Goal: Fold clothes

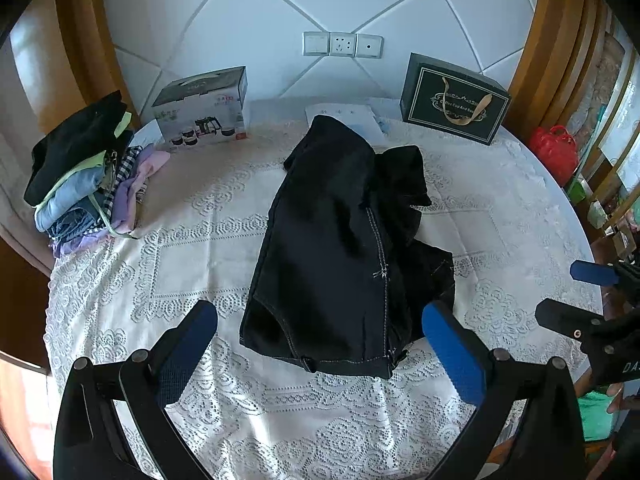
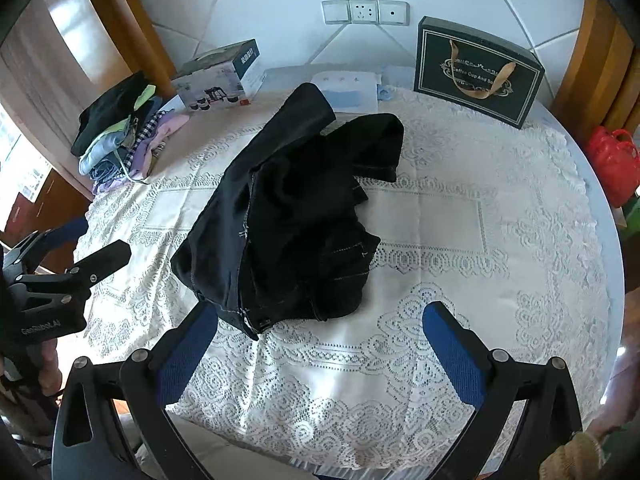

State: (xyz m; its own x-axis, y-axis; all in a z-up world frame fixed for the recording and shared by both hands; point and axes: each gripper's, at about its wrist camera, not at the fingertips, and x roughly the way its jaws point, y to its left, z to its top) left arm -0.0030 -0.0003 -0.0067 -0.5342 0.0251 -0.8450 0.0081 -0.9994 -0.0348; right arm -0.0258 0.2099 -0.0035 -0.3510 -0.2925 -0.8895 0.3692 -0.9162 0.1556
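Black jeans (image 1: 340, 248) lie crumpled mid-bench (image 1: 168, 264) on lace; folded clothes (image 1: 80, 176), a tea-set box (image 1: 200, 108) and gift box (image 1: 452, 100) ring them. Left claw (image 1: 320, 344) and right claw (image 2: 320, 344) both spread, empty.

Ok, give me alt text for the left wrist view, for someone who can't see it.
Dark jeans lie rumpled mid-table on a white lace tablecloth, between the open, empty fingers of the left gripper. A pile of folded clothes sits far left, two boxes stand by the wall, and the right gripper shows at the right edge, also open.
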